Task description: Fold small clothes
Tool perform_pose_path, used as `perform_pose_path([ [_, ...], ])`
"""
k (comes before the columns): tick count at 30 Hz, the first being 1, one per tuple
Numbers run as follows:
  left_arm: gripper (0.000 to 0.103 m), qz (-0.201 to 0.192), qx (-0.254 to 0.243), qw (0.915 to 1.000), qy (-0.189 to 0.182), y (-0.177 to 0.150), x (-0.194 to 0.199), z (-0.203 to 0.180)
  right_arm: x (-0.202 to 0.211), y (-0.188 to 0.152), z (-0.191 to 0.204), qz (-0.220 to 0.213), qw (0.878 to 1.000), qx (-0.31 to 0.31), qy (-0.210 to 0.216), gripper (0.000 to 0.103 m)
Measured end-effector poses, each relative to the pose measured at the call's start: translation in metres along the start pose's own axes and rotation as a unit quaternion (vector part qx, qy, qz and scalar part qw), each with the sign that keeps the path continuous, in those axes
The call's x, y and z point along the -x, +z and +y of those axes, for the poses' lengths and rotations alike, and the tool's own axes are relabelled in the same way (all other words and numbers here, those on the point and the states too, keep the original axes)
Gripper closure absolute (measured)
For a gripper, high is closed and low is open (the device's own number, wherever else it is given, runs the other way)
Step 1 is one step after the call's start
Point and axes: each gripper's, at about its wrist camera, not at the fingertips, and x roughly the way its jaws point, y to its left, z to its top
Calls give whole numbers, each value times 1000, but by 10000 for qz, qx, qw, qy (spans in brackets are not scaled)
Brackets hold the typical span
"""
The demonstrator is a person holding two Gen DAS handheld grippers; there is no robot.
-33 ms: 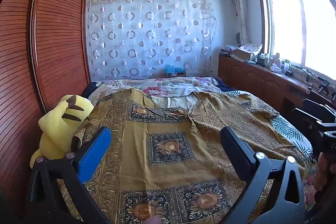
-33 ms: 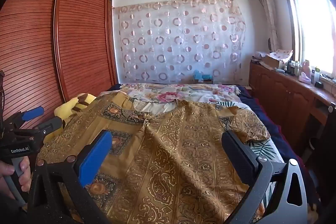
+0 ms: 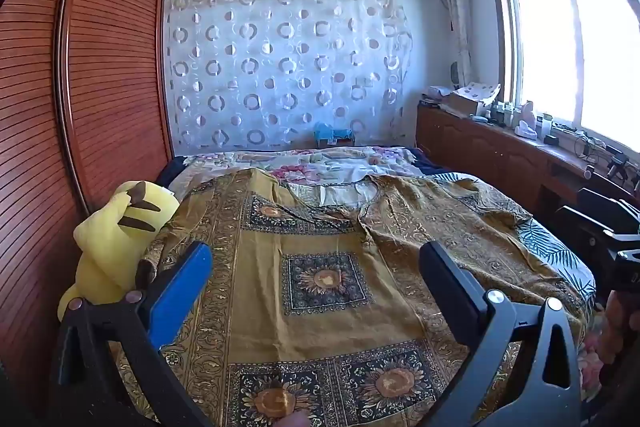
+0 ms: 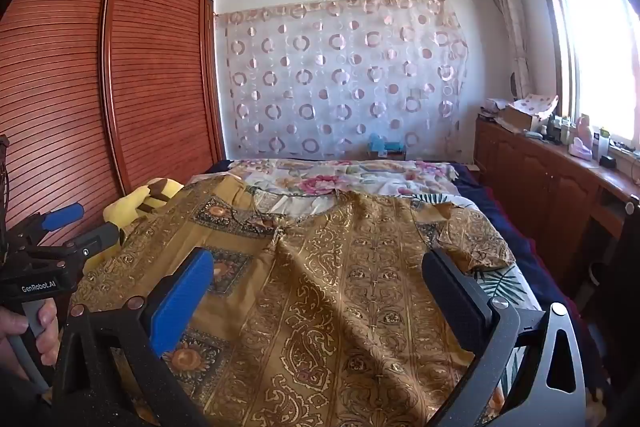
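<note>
A mustard-gold patterned top (image 3: pixel 328 319) lies spread flat on the bed, neckline at the far end, one short sleeve out toward the right (image 4: pixel 468 239). In the left wrist view my left gripper (image 3: pixel 316 255) hovers over the near left half of the top, open with nothing between its fingers. My right gripper (image 4: pixel 316 261) hangs over the near right half, also open and empty. The right wrist view shows the left gripper (image 4: pixel 82 225) at the far left, held by a hand (image 4: pixel 24 331).
A yellow plush toy (image 3: pixel 120 235) lies against the top's left edge beside the slatted wooden wardrobe (image 3: pixel 100 87). A floral sheet (image 3: pixel 320 163) covers the bed's far end. A wooden cabinet (image 3: pixel 500 155) with clutter runs under the window on the right.
</note>
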Motion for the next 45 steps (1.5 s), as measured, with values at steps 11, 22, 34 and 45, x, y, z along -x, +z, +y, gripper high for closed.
perform_pose_path([
  [11,0,24,29,10000,-8,0,0,1,-3,1,-1,-13,10000,5,-2,0],
  [22,0,4,7,10000,7,0,0,0,-2,0,2,-21,10000,-20,-7,0],
  [34,0,-3,-6,10000,5,0,1,0,-2,1,1,-25,10000,-32,17,0],
  [45,0,-52,-9,10000,-14,9,7,-3,-1,1,1,-64,10000,-31,21,0],
])
